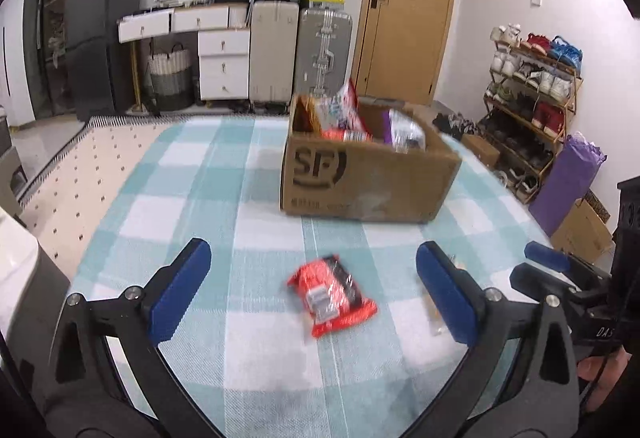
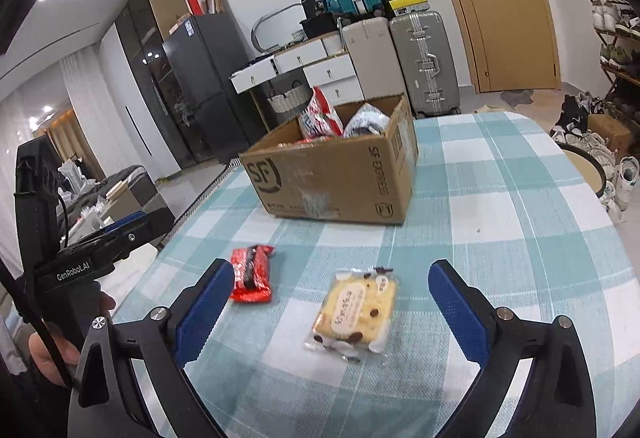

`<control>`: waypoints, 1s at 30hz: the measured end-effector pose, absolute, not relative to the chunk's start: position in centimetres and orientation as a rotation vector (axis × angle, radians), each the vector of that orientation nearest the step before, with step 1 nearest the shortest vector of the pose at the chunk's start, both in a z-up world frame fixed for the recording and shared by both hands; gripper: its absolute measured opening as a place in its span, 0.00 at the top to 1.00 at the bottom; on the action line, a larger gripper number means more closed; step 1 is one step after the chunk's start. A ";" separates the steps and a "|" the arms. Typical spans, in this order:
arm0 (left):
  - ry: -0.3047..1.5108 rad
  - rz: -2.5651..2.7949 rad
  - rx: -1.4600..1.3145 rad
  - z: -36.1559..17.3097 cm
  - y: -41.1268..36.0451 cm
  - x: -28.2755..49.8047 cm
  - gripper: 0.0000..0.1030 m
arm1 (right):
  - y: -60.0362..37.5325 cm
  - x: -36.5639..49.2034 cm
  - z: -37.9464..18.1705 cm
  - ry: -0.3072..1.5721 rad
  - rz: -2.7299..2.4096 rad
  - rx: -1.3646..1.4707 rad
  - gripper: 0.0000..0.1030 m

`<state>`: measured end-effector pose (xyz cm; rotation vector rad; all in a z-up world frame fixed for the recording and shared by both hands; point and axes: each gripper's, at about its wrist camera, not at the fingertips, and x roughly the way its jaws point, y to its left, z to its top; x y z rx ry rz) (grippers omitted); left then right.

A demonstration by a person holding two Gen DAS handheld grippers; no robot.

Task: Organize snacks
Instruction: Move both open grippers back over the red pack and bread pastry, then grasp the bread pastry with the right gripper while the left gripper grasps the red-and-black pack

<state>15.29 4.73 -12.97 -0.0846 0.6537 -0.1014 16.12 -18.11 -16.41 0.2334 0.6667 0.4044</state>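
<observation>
Both sets of jaws are standing wide apart, nothing between them: the left gripper (image 1: 312, 290) is facing the red snack packet (image 1: 331, 296), the right gripper (image 2: 332, 302) the wrapped yellow cake (image 2: 354, 314), both lying on the checked tablecloth (image 2: 500, 238). Each should straddle its packet squarely before closing. The cardboard box (image 2: 332, 178), already holding snacks, is waiting beyond, with nothing blocking the way.

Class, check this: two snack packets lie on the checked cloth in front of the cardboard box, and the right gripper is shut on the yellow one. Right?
Not quite. The right gripper stands open around the yellow packet without touching it, as the right wrist view shows. The rest holds.
</observation>
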 end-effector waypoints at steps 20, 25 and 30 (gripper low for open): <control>0.760 -0.080 -0.162 -19.3 6.1 19.5 0.00 | -14.8 21.3 -22.1 0.919 0.365 0.143 0.04; 0.761 -0.092 -0.170 -19.7 6.2 19.5 0.00 | -13.0 21.8 -22.1 0.923 0.359 0.050 0.20; 0.777 -0.108 -0.194 -20.1 6.4 19.7 0.00 | -11.8 21.8 -22.2 0.919 0.384 0.000 0.44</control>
